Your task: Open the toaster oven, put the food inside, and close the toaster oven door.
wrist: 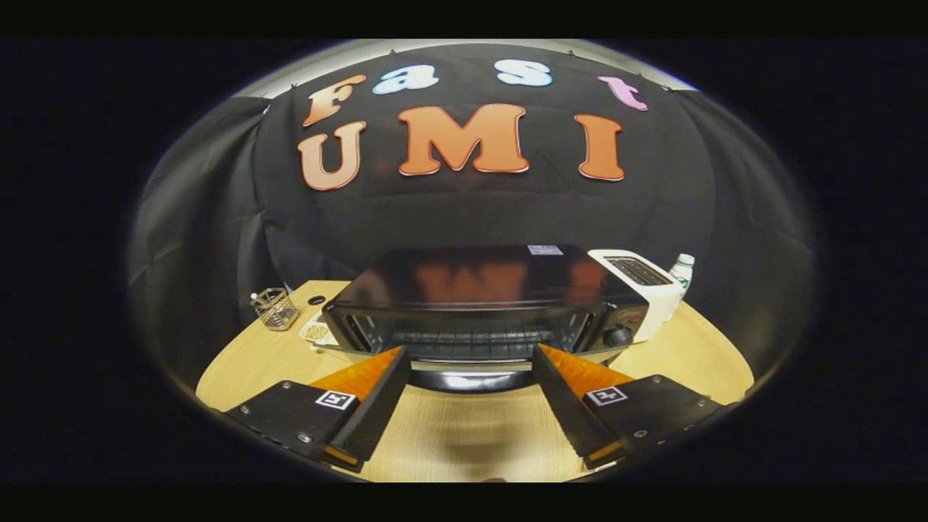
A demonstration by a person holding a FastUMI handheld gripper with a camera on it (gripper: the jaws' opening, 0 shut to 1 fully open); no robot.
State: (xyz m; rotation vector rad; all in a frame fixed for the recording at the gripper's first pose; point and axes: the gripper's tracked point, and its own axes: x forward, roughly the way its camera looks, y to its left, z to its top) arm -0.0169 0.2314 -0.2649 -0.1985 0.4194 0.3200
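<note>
Claw (471, 359) spread wide, gripping nothing, fingers flanking bare surface (464, 428). Just ahead, 1 toaster oven (478, 301), door (471, 378) dropped open toward the fingertips, rack exposed. Beside its right edge, 1 toaster (641, 286), 1 bottle (681, 272). Left: 1 wire basket (275, 308), 1 plate of food (317, 331).

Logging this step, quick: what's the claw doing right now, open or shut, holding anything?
Claw: open, holding nothing; fingers spread just before the toaster oven and its lowered door.
</note>
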